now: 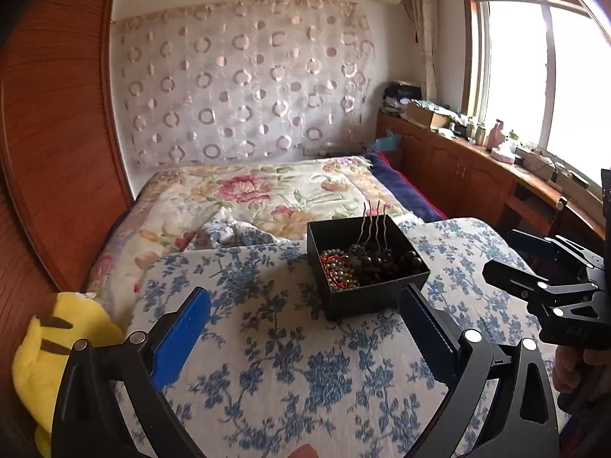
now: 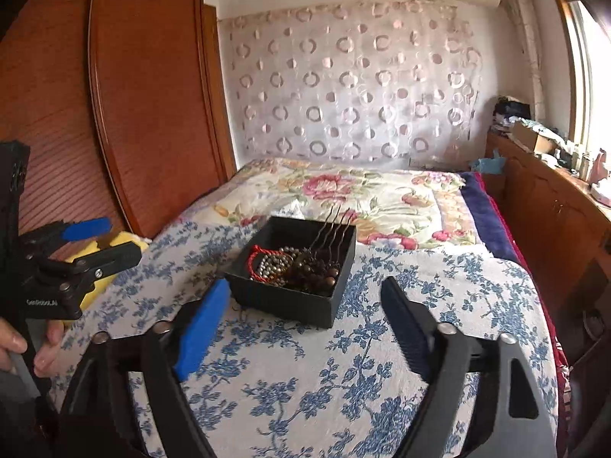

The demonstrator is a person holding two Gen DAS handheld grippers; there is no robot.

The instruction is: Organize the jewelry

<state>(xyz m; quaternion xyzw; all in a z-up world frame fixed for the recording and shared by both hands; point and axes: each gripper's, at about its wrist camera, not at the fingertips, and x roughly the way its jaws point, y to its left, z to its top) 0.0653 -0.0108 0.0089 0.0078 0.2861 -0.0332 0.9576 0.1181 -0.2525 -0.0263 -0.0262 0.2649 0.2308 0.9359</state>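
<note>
Hovering with fingers spread wide and empty, the left claw (image 1: 305,324) and right claw (image 2: 305,324) flank the black box (image 1: 366,267) on the floral-covered worktop (image 1: 267,362). Beads (image 2: 275,263) and a hair comb (image 1: 372,225) already lie inside, probably gathered for tidiness.

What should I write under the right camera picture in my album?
Open right gripper facing a black box of beads and hairpins on blue-flowered cloth.

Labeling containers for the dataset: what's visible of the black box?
The black box is a small, open-topped rectangular container, matte and cardboard-like, with no lid visible. It sits upright on the blue-floral cloth. Inside lie mixed bead strands, dark brown and metallic, with a red cord; a wavy-pronged metal hair comb sticks up above the rim. Neither hand-held gripper touches it.
</note>
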